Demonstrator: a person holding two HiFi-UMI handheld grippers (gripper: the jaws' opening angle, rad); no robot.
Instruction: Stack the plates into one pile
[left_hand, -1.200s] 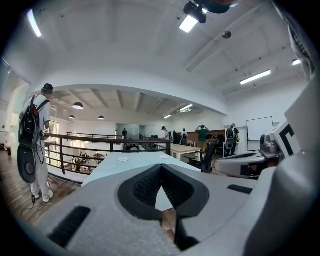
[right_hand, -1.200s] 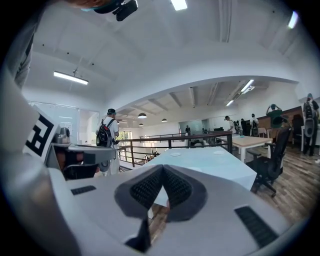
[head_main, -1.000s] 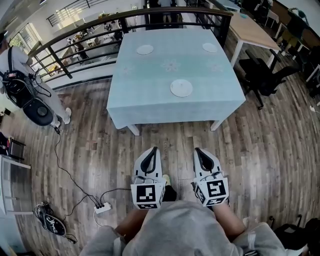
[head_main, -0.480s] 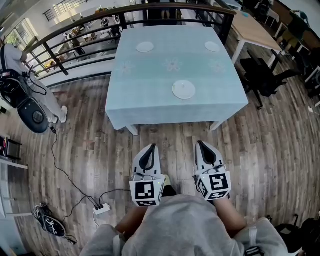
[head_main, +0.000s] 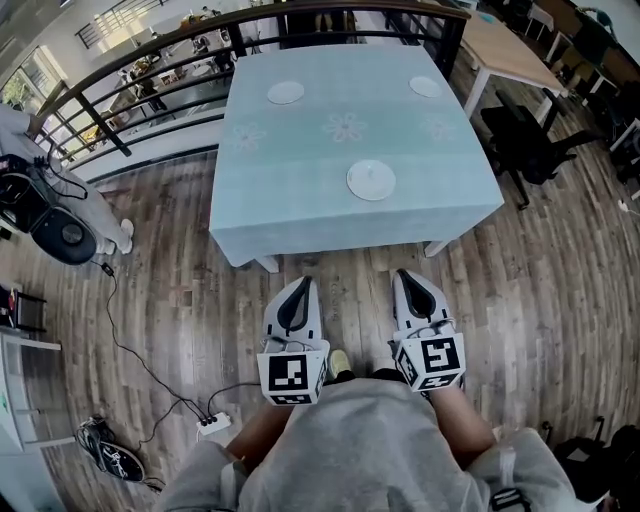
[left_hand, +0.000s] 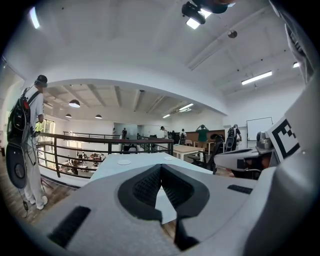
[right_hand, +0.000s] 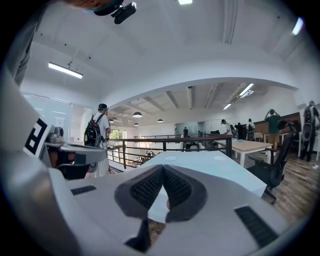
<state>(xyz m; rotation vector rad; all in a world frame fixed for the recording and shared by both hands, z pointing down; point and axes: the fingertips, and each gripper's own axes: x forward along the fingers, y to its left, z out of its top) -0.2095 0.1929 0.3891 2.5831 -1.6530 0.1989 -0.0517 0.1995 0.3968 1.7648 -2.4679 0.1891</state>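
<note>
Both grippers sit low in the centre of the head view, side by side over the wooden floor (head_main: 540, 300) and short of the table (head_main: 300, 200). They point toward the table's near edge. The left gripper (head_main: 302, 285) has its jaws pressed together, and its own view shows the ribbed pads meeting at the tip with nothing between them. The right gripper (head_main: 402, 275) is in the same state, its pads also closed tip to tip on nothing. Each carries its marker cube at the rear, just in front of the person's grey top (head_main: 370, 450).

The table is covered with a light blue cloth and fills the upper middle of the frame. 3 white plates lie on it, all well apart and none stacked. The nearest plate (head_main: 371, 181) is right of the table's centre. The 2nd plate (head_main: 286, 93) is near the far left corner, and the 3rd plate (head_main: 425, 87) is near the far right corner.

A dark railing (head_main: 150, 55) runs behind the table toward the upper left. A wooden table (head_main: 510, 50) and a black office chair (head_main: 530, 140) stand at the upper right. At the lower left, a cable trails across the floor to a white power strip (head_main: 212, 425), with a pair of shoes (head_main: 110, 455) nearby.
</note>
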